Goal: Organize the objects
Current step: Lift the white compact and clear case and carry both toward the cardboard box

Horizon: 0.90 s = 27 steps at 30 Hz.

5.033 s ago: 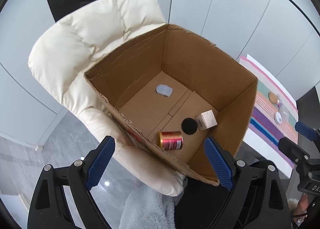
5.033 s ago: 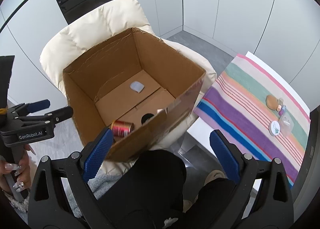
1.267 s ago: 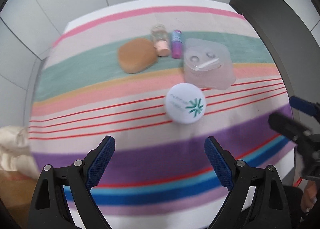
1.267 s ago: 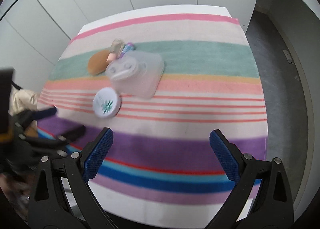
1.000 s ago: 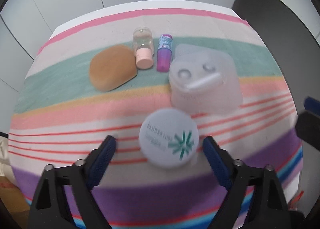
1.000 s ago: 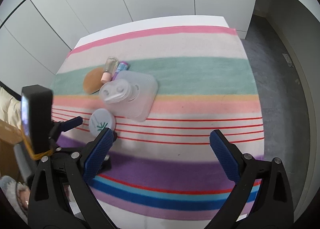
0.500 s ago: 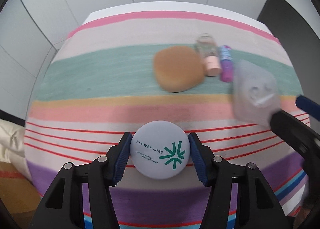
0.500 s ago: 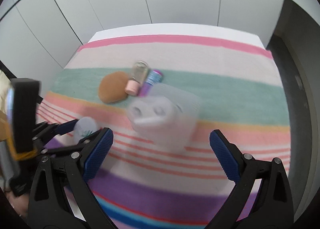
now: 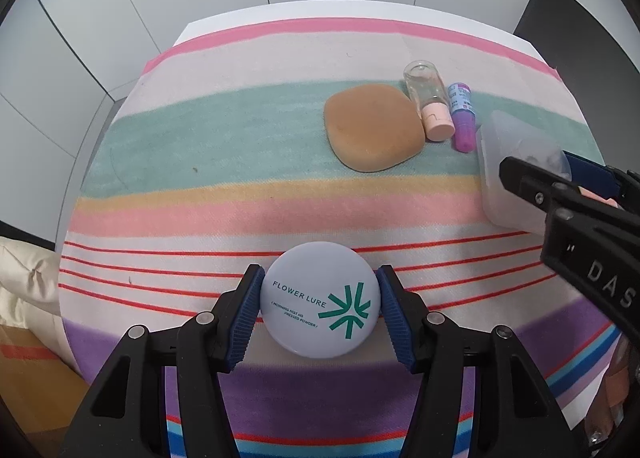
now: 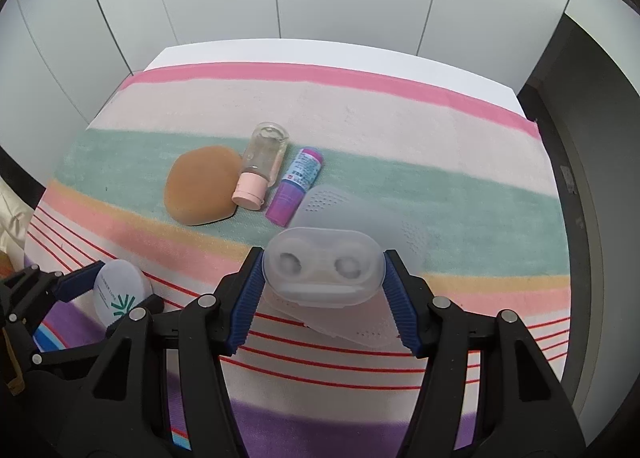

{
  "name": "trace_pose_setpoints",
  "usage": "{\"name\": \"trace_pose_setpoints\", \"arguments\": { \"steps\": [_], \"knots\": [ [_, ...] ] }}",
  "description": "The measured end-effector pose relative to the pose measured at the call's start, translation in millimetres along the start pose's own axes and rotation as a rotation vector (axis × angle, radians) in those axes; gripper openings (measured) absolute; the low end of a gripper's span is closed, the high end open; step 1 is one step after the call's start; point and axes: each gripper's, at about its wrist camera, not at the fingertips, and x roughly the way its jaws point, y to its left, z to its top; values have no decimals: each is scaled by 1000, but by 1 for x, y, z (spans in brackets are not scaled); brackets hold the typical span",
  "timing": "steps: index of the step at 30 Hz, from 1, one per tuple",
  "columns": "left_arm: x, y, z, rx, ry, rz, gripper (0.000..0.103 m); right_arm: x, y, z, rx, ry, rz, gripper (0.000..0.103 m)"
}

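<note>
My left gripper (image 9: 319, 308) is shut on a round white powder compact (image 9: 319, 300) with a green logo, over the striped cloth (image 9: 240, 162). It also shows in the right wrist view (image 10: 118, 292). My right gripper (image 10: 323, 278) is shut on a translucent plastic case (image 10: 324, 268) with two round wells, its flat base (image 10: 360, 218) on the cloth. The case shows at the right of the left wrist view (image 9: 508, 162). A brown sponge (image 10: 200, 184), a clear bottle with a pink cap (image 10: 262, 164) and a purple tube (image 10: 298, 180) lie side by side behind.
The striped cloth (image 10: 400, 138) covers a white table whose far edge (image 10: 320, 46) meets grey wall panels. A cream cushion (image 9: 24, 278) and cardboard (image 9: 24, 370) sit past the table's left edge. A dark floor gap (image 10: 580, 138) lies to the right.
Both grippers swung from the cardboard box to the table. The left closed on the compact. The right moved over the plastic case and closed on it in the last half second.
</note>
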Motion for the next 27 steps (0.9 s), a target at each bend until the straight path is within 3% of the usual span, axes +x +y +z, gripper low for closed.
{"name": "trace_pose_setpoints", "arguments": {
  "steps": [7, 16, 27],
  "knots": [
    [-15, 3, 5, 0, -14, 3, 58, -18, -6, -2, 14, 1, 2, 61],
    [-69, 12, 33, -4, -74, 30, 58, -68, -9, 8, 9, -22, -11, 61],
    [-194, 12, 70, -22, -213, 18, 58, -179, -23, 41, 16, -109, -24, 61]
  ]
}}
